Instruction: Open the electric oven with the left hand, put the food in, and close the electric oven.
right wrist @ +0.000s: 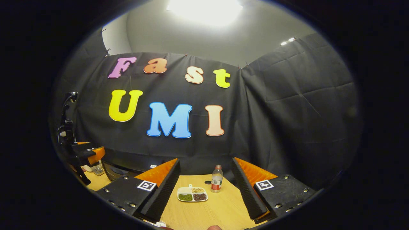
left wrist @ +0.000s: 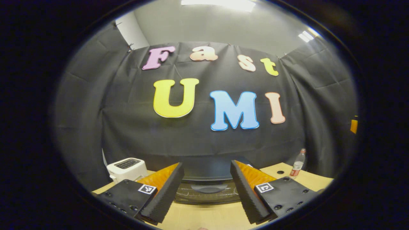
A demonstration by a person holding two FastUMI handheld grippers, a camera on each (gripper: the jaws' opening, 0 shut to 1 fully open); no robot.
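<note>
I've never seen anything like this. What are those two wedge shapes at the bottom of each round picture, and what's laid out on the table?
No robot here: a person holds a two-finger gripper in each hand, and each carries a fisheye camera looking forward along its own fingers. Those wedges are the jaws.

In the left gripper view, the left gripper stands open and holds nothing, facing the dark electric oven, door closed. A white toaster sits to its left, a bottle to its right.

In the right gripper view, the right gripper, also open and holding nothing, faces a small divided tray of food on the wooden table, beside the same bottle. The other gripper shows far left.
</note>
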